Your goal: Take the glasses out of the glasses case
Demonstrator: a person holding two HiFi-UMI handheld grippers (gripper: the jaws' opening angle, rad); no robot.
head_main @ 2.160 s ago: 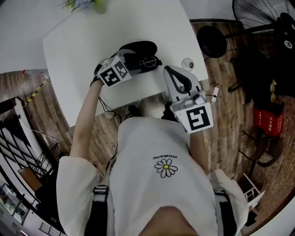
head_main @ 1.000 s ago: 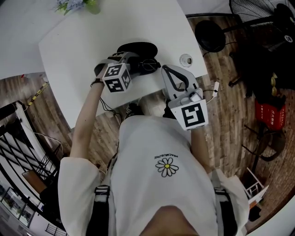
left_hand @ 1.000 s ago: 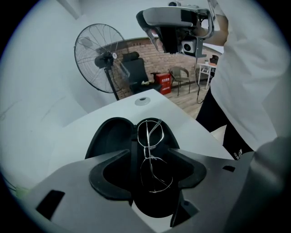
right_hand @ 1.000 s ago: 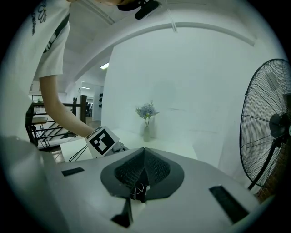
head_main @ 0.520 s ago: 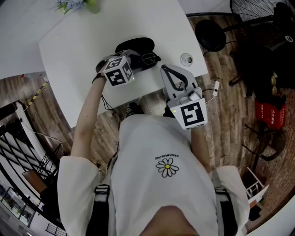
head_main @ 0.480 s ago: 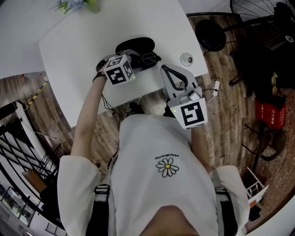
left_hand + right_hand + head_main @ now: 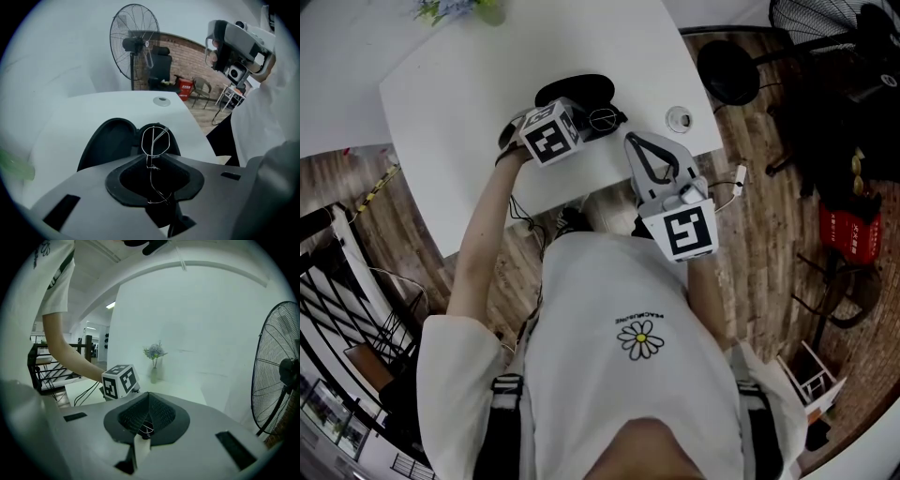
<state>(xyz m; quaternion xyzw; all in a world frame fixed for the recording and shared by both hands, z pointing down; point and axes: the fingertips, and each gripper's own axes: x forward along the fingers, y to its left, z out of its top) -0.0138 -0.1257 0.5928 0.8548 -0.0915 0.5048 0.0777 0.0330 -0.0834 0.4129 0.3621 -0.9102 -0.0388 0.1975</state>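
1. Plainly, the left gripper (image 7: 154, 177) had its jaws drawn narrow around the glasses (image 7: 154, 139). They had just been closing, and the thin wire frame stood pinched between the dark pads.
2. The glasses stood on edge in that grip. One lens rose above the jaws and the other sat low in the gap between them.
3. The glasses case (image 7: 577, 92) lay open on the white table (image 7: 469, 75), black inside and out, with its lid tipped back.
4. In the head view the glasses sat at the case's right end, by its rim. Whether the frame touched the case could not be told.
5. The right gripper (image 7: 631, 142) hovered over the table's near edge, just beside the left one. Its ribbed pads met in a tight line and gripped none of the task's things.
6. From the right gripper view, the left gripper's marker cube (image 7: 120, 380) showed ahead at the end of the person's arm (image 7: 65, 350).
7. A small round disc (image 7: 679, 119) lay on the table to the right of the case, apart from both grippers.
8. A vase of flowers (image 7: 153, 363) stood at the far end of the table, and a standing fan (image 7: 133, 42) stood off beyond it.
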